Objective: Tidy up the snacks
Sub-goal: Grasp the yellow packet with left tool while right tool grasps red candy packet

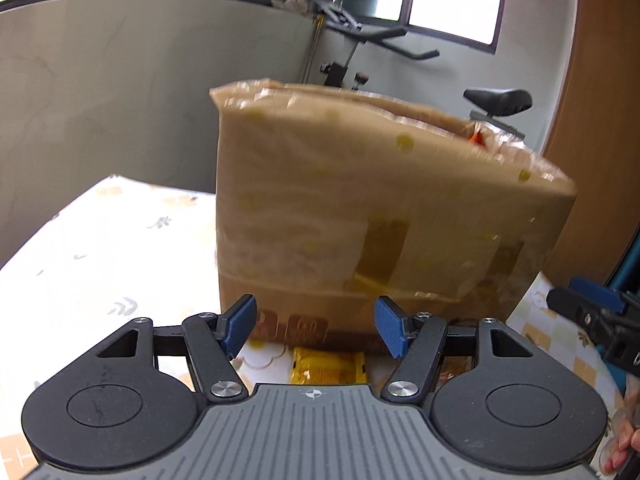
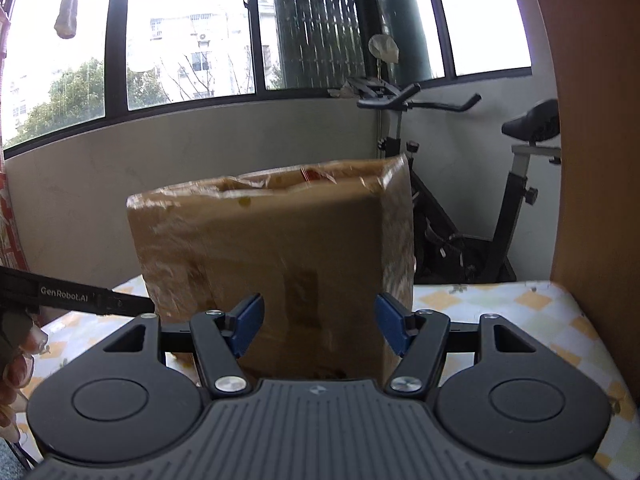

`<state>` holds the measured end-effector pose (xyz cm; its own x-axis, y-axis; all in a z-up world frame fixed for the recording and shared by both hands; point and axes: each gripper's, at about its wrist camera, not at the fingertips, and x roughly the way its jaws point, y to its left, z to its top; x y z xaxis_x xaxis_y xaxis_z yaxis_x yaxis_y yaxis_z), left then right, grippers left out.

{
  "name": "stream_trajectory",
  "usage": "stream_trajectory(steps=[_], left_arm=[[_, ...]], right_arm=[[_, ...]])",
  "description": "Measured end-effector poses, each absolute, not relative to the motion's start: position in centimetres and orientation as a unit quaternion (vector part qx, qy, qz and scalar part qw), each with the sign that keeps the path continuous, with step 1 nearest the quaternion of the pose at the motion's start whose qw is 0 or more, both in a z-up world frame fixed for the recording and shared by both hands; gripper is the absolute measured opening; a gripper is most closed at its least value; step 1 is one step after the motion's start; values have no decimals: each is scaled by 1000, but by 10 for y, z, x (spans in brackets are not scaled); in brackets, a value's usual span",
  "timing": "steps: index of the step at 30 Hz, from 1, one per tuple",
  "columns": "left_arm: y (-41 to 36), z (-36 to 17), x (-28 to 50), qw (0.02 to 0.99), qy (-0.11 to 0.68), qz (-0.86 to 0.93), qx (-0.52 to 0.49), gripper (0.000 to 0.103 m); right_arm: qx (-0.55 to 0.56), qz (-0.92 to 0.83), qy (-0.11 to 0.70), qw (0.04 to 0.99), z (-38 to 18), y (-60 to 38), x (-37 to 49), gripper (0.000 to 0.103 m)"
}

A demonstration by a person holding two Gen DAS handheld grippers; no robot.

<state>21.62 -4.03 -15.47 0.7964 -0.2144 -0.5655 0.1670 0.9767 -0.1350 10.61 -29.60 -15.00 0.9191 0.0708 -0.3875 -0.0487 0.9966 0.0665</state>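
Note:
A taped brown cardboard box [image 1: 360, 208] stands upright on the patterned table, its top open with something orange showing at the rim. A yellow snack packet [image 1: 328, 366] lies on the table in front of the box, just below my left gripper [image 1: 316, 328], which is open with nothing between its blue pads. In the right wrist view the same cardboard box [image 2: 272, 256] fills the middle, and my right gripper [image 2: 320, 326] is open and empty in front of it. The right gripper's fingers [image 1: 592, 308] also show at the right edge of the left wrist view.
The table [image 1: 100, 248] has a pale cloth with leaf and check patterns. An exercise bike [image 2: 460, 184] stands behind it by the grey wall. A wooden panel [image 2: 592, 160] rises at the right. A person's hand [image 2: 16, 360] holds the left gripper at the left edge.

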Motion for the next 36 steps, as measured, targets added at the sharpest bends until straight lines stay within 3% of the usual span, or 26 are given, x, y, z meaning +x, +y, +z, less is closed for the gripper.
stream_trajectory(steps=[5,11,19,27,36], left_arm=[[-35,-170,216,942,320,-85,-48,68],[-30,-186,217,933,348,-62,-59,68],[-27,-197,219,927,367,-53,-56,68],[-34,-203,218,922,379,-58,-45,68],[-36,-212,216,917,392,-64,-45,68]], right_arm=[[11,61,267,962,-186,-296,117,66],[-51,109,330,936,-225,-277,128,85],[-63,102,363,924,-241,-275,146,92],[-71,90,386,915,-249,-273,153,92],[-53,99,373,921,-246,-279,147,75]])
